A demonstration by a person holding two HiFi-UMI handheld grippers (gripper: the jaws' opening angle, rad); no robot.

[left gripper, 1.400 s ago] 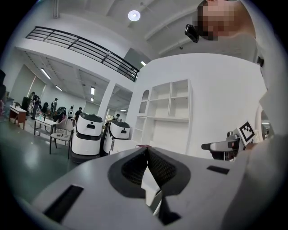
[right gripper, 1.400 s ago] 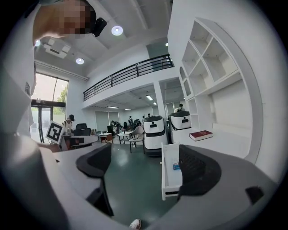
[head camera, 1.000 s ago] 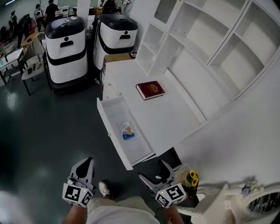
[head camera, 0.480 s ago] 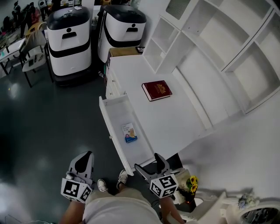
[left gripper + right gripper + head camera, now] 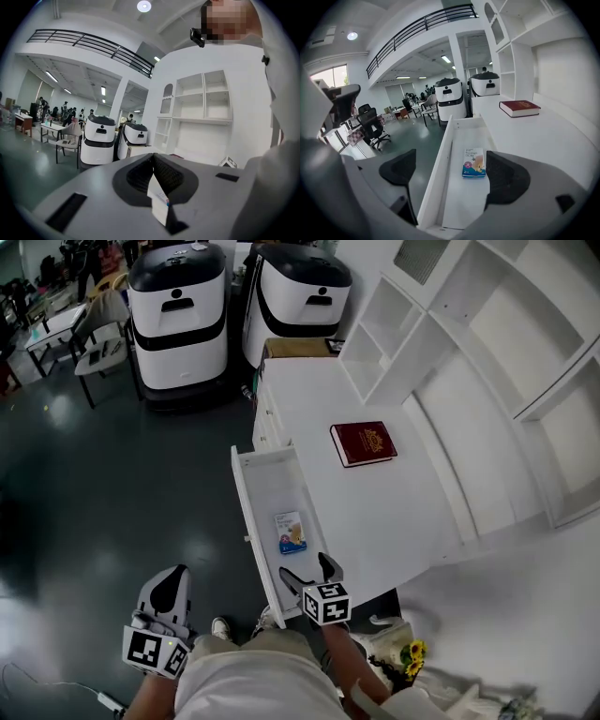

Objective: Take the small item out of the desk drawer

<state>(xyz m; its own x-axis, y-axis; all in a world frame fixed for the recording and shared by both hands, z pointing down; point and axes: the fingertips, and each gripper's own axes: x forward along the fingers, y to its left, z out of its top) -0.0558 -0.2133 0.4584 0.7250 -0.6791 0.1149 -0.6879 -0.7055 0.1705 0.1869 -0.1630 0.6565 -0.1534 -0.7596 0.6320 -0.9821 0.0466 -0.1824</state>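
**Reaching for the small box in the open drawer**

Shows the drawer (image 5: 272,482) pulled well out of the white bench (image 5: 375,512), leaving the small box (image 5: 292,532) flat on its floor, exposed and untouched. Sets the right gripper (image 5: 306,573) at the drawer's near end, fingers spread wide, apparently to straddle the box. Holds the left gripper (image 5: 172,579) low beside the person's leg, fingers pressed together, out of the way. Leaves a red book (image 5: 364,443) on the bench, well apart.
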